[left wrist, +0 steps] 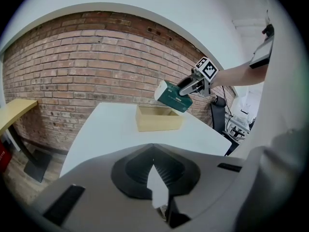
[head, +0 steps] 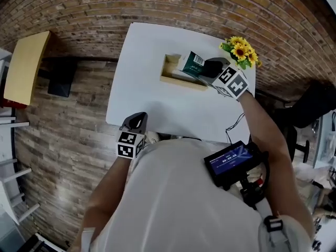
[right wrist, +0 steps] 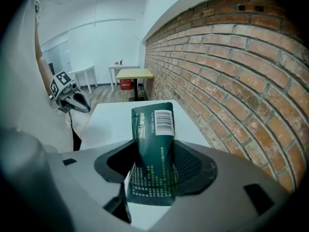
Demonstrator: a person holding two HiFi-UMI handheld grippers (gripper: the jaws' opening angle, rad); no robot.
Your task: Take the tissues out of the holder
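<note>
My right gripper [head: 207,70] is clamped on the one dark green tissue pack [right wrist: 152,149], which hangs tilted just above the single wooden holder [head: 170,72]. From overhead, pack and jaws cover part of the holder's inside. From the left gripper view its near wall hides the rest, so I cannot tell what lies in it. My left gripper [head: 135,122], well apart from the holder at the table [head: 157,104] edge, has its jaws together, empty.
</note>
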